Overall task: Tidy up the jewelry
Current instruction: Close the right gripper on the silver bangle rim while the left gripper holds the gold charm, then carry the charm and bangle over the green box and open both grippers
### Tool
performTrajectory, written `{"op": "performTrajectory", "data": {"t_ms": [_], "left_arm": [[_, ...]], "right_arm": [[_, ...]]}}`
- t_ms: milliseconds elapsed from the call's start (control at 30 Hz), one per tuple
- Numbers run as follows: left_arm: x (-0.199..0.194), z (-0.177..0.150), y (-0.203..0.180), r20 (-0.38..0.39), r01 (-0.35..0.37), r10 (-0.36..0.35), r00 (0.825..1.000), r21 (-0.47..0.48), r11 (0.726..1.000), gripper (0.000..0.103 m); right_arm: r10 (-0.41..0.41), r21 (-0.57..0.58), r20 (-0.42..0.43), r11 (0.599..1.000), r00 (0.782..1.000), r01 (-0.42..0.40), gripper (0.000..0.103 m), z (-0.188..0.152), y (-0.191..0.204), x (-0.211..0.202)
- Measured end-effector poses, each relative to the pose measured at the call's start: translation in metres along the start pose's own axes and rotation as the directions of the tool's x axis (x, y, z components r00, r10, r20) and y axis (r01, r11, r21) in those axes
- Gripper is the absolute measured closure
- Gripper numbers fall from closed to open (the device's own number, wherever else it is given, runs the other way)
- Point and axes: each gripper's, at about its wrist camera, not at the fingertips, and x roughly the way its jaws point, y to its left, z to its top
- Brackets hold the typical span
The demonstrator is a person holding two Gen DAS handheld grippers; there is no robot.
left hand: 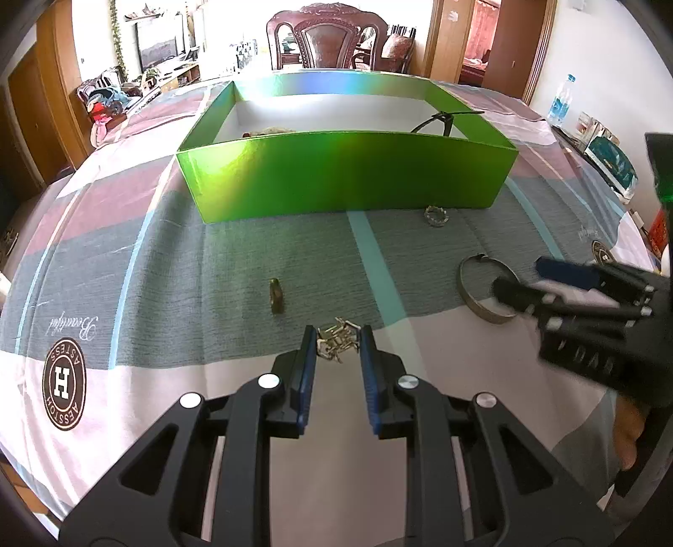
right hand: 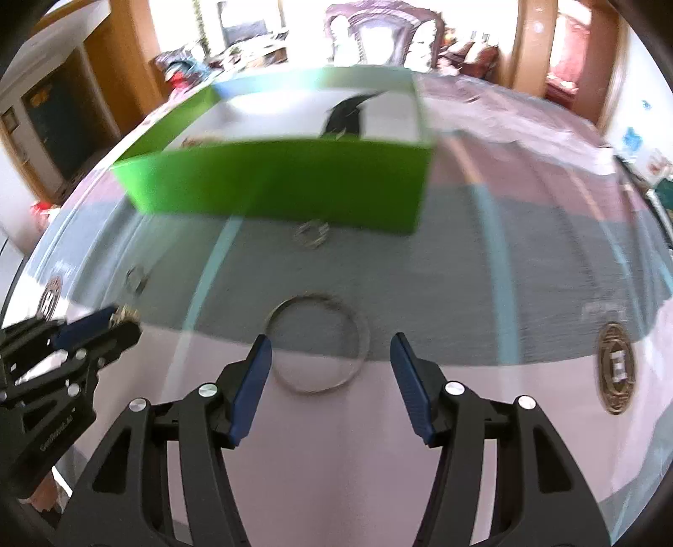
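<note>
A green box (left hand: 345, 176) stands on the cloth-covered table, with black glasses (left hand: 437, 122) and a pale item inside. My left gripper (left hand: 334, 343) is open, its fingers on either side of a small gold chain pile (left hand: 338, 336). A gold ring (left hand: 276, 296) lies just beyond it. My right gripper (right hand: 330, 351) is open, just short of a silver bangle (right hand: 317, 343); it also shows in the left wrist view (left hand: 483, 290). A small silver crown ring (left hand: 436, 216) lies by the box front, also in the right wrist view (right hand: 312, 233).
The striped tablecloth (left hand: 126, 252) carries round logo prints. A wooden chair (left hand: 328, 38) stands behind the table. A water bottle (left hand: 561, 101) and packets sit at the far right edge. The right wrist view is motion-blurred.
</note>
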Motion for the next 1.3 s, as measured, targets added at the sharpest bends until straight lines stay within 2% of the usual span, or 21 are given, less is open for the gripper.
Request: {"op": "performTrajectory", "data": {"t_ms": [33, 67, 133, 300, 467, 800, 1033, 1167, 1300], "left_arm": [[0.001, 0.0, -0.001, -0.002, 0.001, -0.001, 1.0, 0.0, 1.0, 0.082], [0.001, 0.0, -0.001, -0.003, 0.002, -0.002, 1.0, 0.001, 1.0, 0.082], [0.002, -0.001, -0.002, -0.005, 0.006, -0.006, 1.0, 0.003, 1.0, 0.082], [0.005, -0.001, -0.002, -0.013, 0.004, -0.004, 1.0, 0.0, 1.0, 0.082], [0.006, -0.002, -0.001, -0.017, 0.005, -0.005, 1.0, 0.0, 1.0, 0.082], [0.005, -0.003, 0.002, -0.012, 0.004, -0.005, 1.0, -0.007, 1.0, 0.082], [0.006, 0.001, 0.008, -0.009, 0.0, 0.0, 1.0, -0.018, 1.0, 0.082], [-0.006, 0.017, 0.014, 0.037, -0.024, 0.025, 0.999, -0.018, 1.0, 0.082], [-0.034, 0.053, 0.022, 0.152, -0.045, 0.048, 0.987, -0.021, 0.999, 0.082]], "right_arm": [[-0.01, -0.003, -0.006, 1.0, 1.0, 0.01, 0.052, 0.0, -0.001, 0.002], [-0.023, -0.009, -0.029, 1.0, 0.999, 0.023, 0.067, -0.001, -0.002, 0.006], [-0.025, -0.019, -0.051, 1.0, 0.998, 0.024, 0.076, -0.003, 0.0, 0.013], [-0.03, -0.065, -0.031, 0.998, 0.999, 0.028, 0.085, -0.001, 0.013, 0.014], [-0.024, -0.11, -0.017, 0.994, 1.0, 0.022, 0.099, -0.002, 0.023, 0.014], [-0.024, -0.083, 0.02, 0.996, 1.0, 0.025, 0.1, 0.004, 0.018, 0.002], [-0.025, -0.092, 0.016, 0.995, 1.0, 0.026, 0.1, 0.007, 0.021, 0.003], [-0.021, -0.092, 0.088, 0.995, 0.996, 0.029, 0.099, 0.022, 0.018, -0.019], [0.013, -0.05, 0.22, 0.999, 0.975, -0.002, 0.099, 0.05, 0.011, -0.056]]}}
